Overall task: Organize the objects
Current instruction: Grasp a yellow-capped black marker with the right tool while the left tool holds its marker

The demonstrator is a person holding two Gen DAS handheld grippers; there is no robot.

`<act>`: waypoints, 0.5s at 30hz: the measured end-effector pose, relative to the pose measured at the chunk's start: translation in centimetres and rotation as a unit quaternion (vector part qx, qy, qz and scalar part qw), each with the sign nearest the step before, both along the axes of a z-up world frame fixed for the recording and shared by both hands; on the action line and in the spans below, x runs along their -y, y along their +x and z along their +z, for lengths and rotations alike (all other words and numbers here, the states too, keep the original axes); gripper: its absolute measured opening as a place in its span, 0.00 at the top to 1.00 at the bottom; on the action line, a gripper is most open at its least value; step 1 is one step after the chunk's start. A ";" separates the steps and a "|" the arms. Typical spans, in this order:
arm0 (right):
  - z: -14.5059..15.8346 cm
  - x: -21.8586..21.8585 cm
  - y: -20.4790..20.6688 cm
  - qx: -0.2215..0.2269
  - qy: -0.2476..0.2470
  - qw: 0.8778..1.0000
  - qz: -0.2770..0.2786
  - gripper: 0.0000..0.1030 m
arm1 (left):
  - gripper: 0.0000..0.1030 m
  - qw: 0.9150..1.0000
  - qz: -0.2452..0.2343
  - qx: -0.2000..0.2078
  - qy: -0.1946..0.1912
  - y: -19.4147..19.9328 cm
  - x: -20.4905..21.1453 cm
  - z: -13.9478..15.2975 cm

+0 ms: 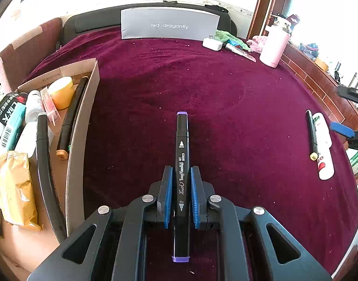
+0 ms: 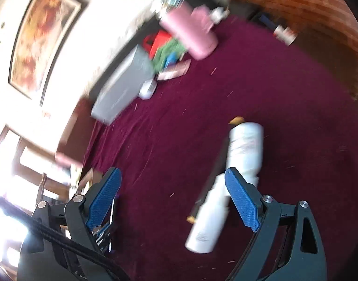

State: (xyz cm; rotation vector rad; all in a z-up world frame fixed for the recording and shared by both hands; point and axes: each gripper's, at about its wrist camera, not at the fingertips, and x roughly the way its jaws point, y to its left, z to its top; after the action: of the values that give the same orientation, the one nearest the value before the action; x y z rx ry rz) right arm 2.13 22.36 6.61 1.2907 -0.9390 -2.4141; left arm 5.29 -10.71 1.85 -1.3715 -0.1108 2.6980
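Observation:
My left gripper (image 1: 181, 171) is shut on a black art marker (image 1: 182, 149) with purple end caps, held lengthwise above the maroon cloth (image 1: 202, 89). A cardboard box (image 1: 84, 107) at the left holds markers, bottles and packets. My right gripper (image 2: 172, 175) is open and empty, just above a white bottle (image 2: 245, 149) lying beside a black marker (image 2: 214, 175) with yellow ends. The same bottle (image 1: 324, 145) and marker (image 1: 312, 133) lie at the right in the left wrist view, with my right gripper's blue pad (image 1: 341, 129) beside them. The right wrist view is blurred.
A grey "red dragonfly" box (image 1: 169, 24) stands at the back. A pink flask (image 1: 273, 46), a white charger (image 1: 212, 44), green cloth (image 1: 228, 36) and a ruler (image 1: 241, 52) lie at the back right. A wooden ledge (image 1: 319, 86) borders the right side.

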 end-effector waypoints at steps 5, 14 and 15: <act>-1.3 2.9 -2.4 0.052 0.073 0.996 0.017 0.11 | 0.89 1.000 0.003 -0.003 0.007 -0.1 0.1 -0.1; -4.1 5.3 -4.9 0.112 0.229 0.967 -0.012 0.29 | 0.88 1.000 0.003 -0.004 0.021 -0.2 0.4 -0.1; -4.0 6.2 -4.8 0.102 0.244 0.964 -0.002 0.31 | 0.88 1.000 0.004 -0.004 0.023 -0.2 0.5 -0.1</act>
State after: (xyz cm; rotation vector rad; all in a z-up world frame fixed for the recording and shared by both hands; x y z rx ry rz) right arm -2.65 16.18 2.66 1.7236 -0.3892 -2.6547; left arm 5.12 -11.17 1.77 -1.3489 -0.1758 2.6894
